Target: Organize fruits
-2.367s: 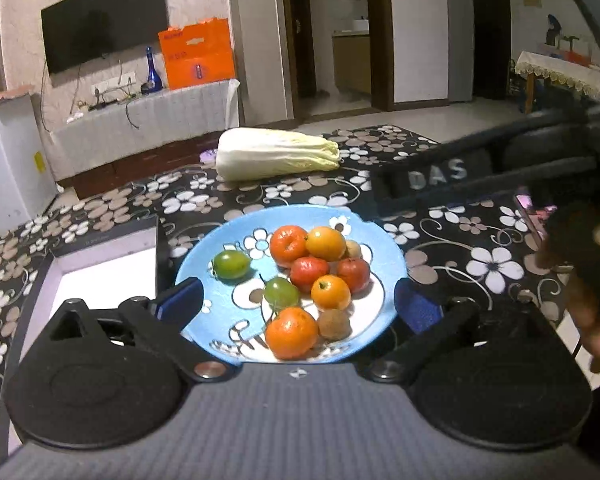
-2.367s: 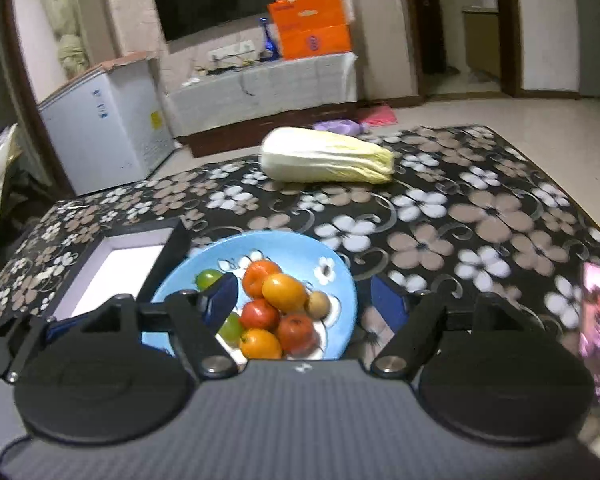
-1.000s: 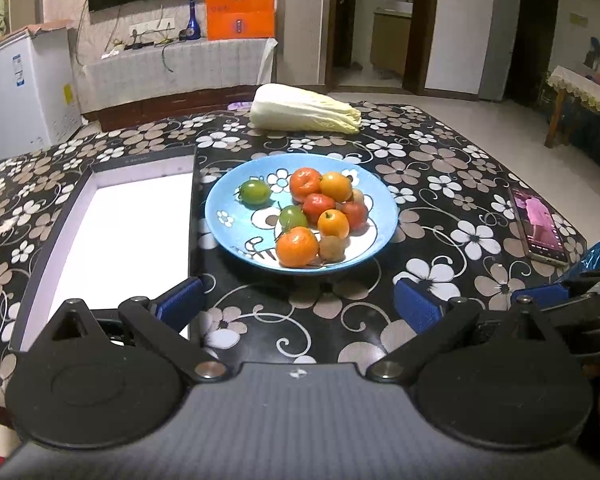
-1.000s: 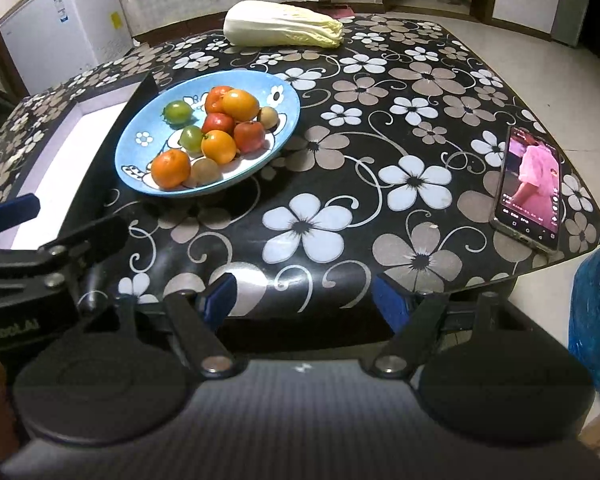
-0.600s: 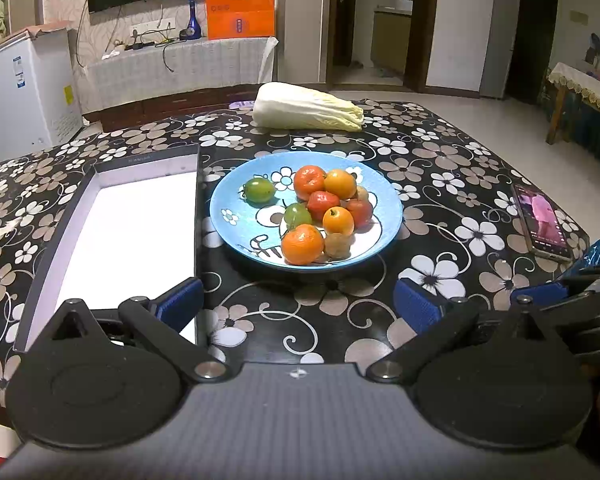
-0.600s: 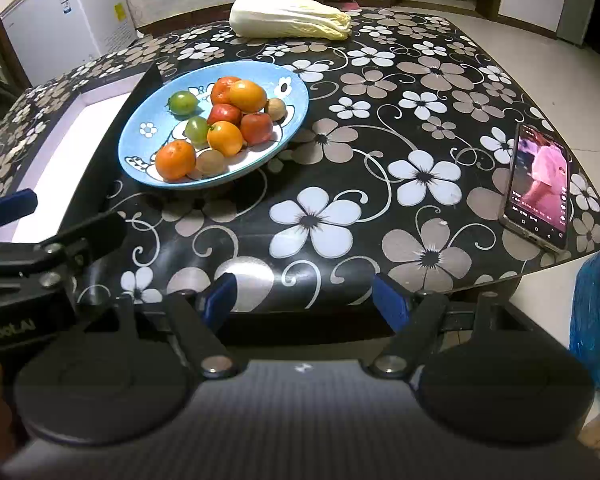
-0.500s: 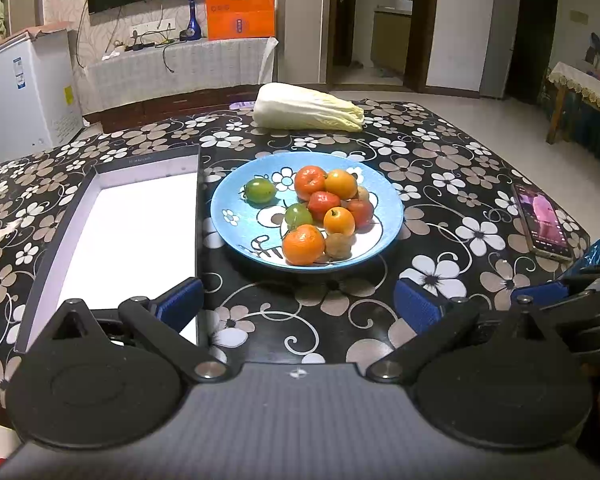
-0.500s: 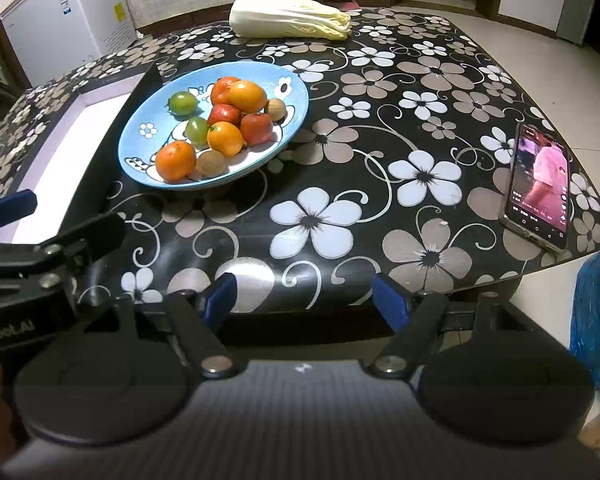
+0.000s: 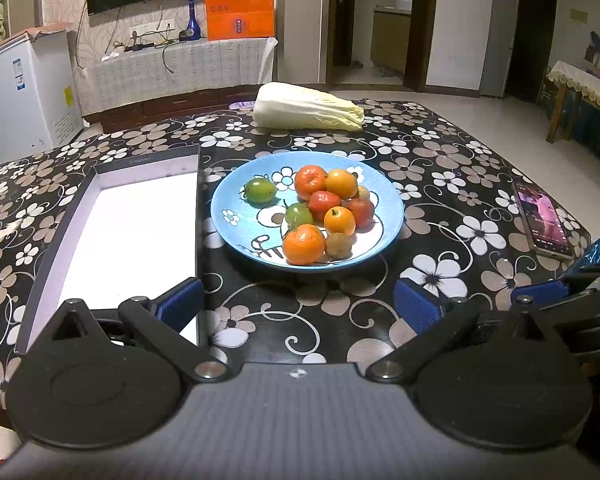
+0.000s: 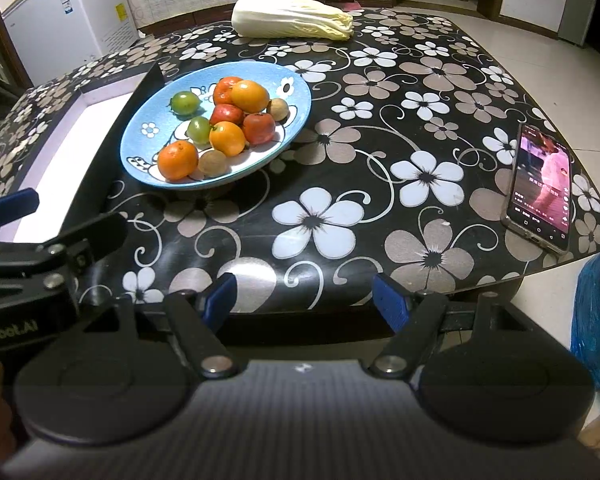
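The counter [image 10: 380, 128] is wearing a glossy, smooth flowered covering that is catching the lamp glare. The blue plate [image 9: 384, 200] is shining like glazed ceramic. The fruits [image 9: 320, 212] are looking smooth-skinned and slightly shiny. The phone [image 10: 540, 188] is showing a slick glass face. The left tool [image 9: 298, 304] is looking like matt black plastic with blue rubbery pads [image 9: 414, 304].

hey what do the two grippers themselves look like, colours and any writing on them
Both match. The left gripper and right gripper have black linkage arms with silver pivot screws, two round black discs on a grey ribbed body, and blue fingertip pads. In the right wrist view, the left gripper's side carries white lettering, partly cut off.
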### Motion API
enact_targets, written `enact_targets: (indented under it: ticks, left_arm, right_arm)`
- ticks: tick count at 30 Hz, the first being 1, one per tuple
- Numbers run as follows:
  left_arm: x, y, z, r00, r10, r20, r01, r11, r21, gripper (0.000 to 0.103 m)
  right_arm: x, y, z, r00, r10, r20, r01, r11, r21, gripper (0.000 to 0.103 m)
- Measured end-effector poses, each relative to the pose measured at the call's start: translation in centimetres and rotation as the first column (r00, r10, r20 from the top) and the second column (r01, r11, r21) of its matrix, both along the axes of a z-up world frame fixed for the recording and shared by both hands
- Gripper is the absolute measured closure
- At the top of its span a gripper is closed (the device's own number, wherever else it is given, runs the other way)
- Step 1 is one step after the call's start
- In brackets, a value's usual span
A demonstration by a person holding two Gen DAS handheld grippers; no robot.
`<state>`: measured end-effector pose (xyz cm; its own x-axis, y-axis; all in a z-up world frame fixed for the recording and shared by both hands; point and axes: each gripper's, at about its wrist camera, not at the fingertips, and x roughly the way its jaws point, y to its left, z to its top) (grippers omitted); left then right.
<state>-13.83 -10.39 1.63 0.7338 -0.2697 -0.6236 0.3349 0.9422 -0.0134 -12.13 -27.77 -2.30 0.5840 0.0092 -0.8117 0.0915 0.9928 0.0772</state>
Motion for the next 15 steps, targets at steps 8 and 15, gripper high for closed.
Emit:
enact_targets:
  ticks: [8,15]
  left_arm:
    - [0.05,0.06,-0.05,1.0,-0.003,-0.002,0.003,1.0,-0.002,0.0]
    - [0.31,0.31,-0.19,1.0,-0.012,-0.019,0.012,1.0,-0.018,0.001]
  right_arm:
    - [0.0,-0.02,-0.01,1.0,-0.001,0.0,0.001,1.0,0.0,0.027]
    - [-0.03,0.06,-0.01,1.0,-0.001,-0.001,0.001,1.0,0.005,0.027]
